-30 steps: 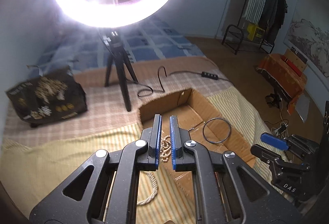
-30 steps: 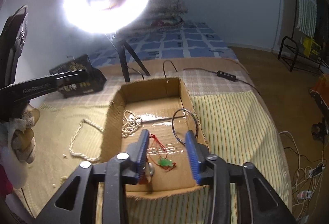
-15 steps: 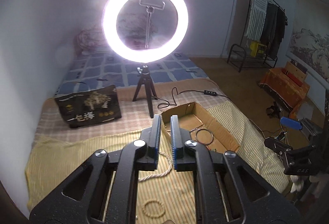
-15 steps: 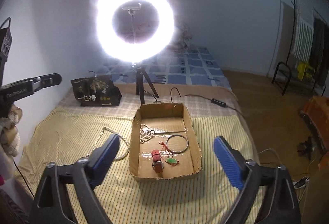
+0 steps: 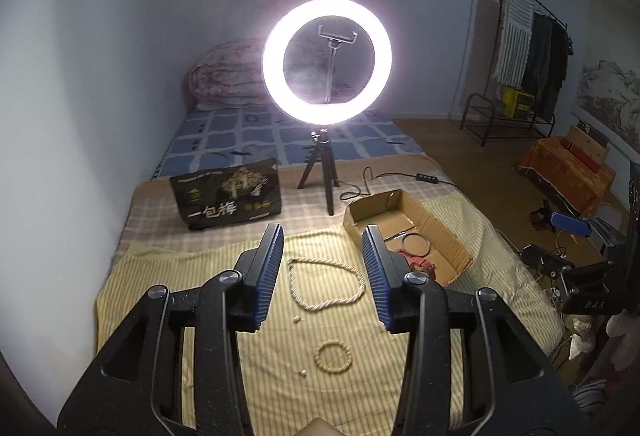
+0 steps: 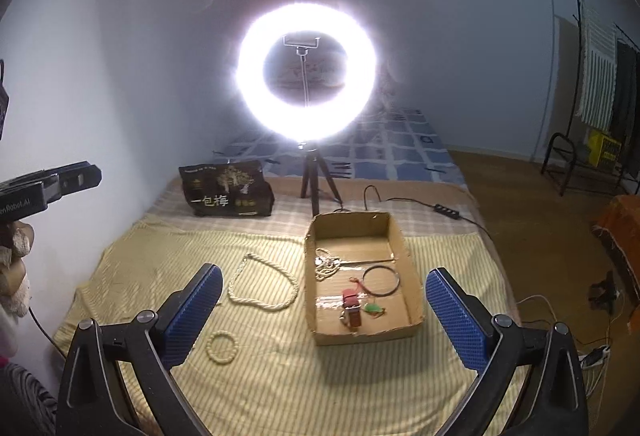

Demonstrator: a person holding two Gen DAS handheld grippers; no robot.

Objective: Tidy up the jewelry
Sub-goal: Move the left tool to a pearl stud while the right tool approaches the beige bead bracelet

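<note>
A: While both grippers hang above the bed, how do the jaws stand?

B: The left gripper (image 5: 322,276) is spread apart, gripping nothing; the right gripper (image 6: 318,320) is spread wider still, also bare.

A: Where is the jewelry?

B: In the open brown cardboard box (image 6: 406,260) lie a white pearl strand (image 6: 326,266) at 11 o'clock, a thin dark hoop bangle (image 6: 381,280) at 2 o'clock, a red-strapped watch (image 6: 352,310) and a green pendant on red cord (image 6: 374,309) nearer 6 o'clock.

A: And outside it?

B: On the yellow striped blanket (image 6: 280,376), a cream twisted rope necklace (image 6: 262,284) lies at the box's 9 o'clock, just beside it; a small cream bead bracelet (image 6: 223,347) rests at its 8 o'clock, apart.
</note>
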